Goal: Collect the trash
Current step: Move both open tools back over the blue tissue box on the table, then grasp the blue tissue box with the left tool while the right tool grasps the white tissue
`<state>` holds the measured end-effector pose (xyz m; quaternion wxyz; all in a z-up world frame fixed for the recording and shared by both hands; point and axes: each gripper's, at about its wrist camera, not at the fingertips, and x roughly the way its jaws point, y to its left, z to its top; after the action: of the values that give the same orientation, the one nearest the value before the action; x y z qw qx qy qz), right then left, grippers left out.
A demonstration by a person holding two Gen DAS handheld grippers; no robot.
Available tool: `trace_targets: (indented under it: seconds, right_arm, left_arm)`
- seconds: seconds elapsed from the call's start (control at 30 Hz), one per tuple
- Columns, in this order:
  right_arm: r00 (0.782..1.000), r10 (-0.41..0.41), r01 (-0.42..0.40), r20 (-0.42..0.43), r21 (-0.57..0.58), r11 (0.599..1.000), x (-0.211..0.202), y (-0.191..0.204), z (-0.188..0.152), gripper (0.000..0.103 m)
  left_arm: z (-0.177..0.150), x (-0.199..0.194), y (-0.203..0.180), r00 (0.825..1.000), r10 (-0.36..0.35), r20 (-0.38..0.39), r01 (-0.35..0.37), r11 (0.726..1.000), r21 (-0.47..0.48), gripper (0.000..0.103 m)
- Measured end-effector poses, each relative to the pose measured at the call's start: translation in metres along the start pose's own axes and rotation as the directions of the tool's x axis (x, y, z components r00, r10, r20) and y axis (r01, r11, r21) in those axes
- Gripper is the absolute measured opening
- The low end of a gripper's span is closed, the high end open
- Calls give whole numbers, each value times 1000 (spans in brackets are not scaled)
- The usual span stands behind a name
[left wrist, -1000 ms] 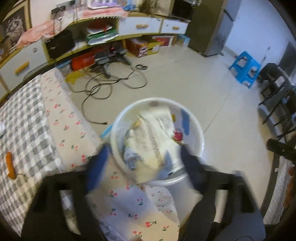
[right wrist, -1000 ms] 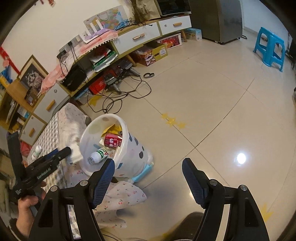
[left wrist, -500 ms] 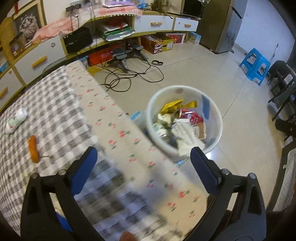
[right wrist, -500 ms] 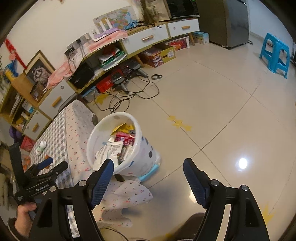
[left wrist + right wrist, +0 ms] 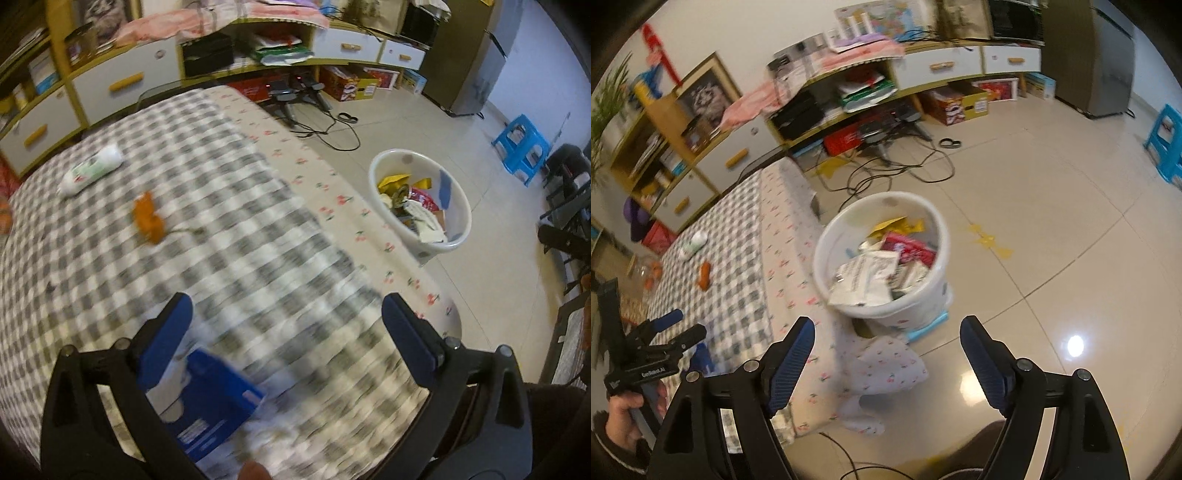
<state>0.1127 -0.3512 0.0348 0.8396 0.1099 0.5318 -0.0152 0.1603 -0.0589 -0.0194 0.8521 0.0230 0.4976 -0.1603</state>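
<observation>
Now the left gripper (image 5: 286, 330) hangs wide apart and empty over the checked table (image 5: 229, 221), blue packet (image 5: 212, 406) just beneath; square up first. Right gripper (image 5: 886, 354) gapes empty near the white bin (image 5: 849, 236).

A lived-in room with a tiled floor and a long low cabinet along the wall.

We see pale glossy floor tiles (image 5: 1052, 206) catching a bright spot of light, black cables (image 5: 886, 173) tangled in front of a yellow-framed cabinet (image 5: 849, 107) with white drawers. A framed picture (image 5: 701, 96) leans above it at the left, a grey fridge (image 5: 1089, 55) stands at the right end, and a blue plastic stool (image 5: 521, 147) sits further right, beside dark chairs (image 5: 569, 192).
</observation>
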Motion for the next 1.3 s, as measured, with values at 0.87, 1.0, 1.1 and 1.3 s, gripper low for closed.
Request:
trace_targets:
  seconds: [0.87,1.0,1.1,1.3]
  right_arm:
    - [981,-10,-41,-192,-258,965,54,114,-69,84]
    - [978,-22,-35,-206,-267,963,60,118,-75,84]
    - [975,-14,-45,-223,-257,965,65,123,-77,84]
    - [973,9,-72,-232,-263,962,69,144,-81,84]
  left_arm:
    - [-86,11,76,966,17,-257,13,993,114,101]
    - [-90,17,80,956,-14,-294,42,995,89,81]
    - [-90,15,83,960,-20,-280,44,996,79,78]
    - [-88,0,93,968,-63,-244,73,997,33,77]
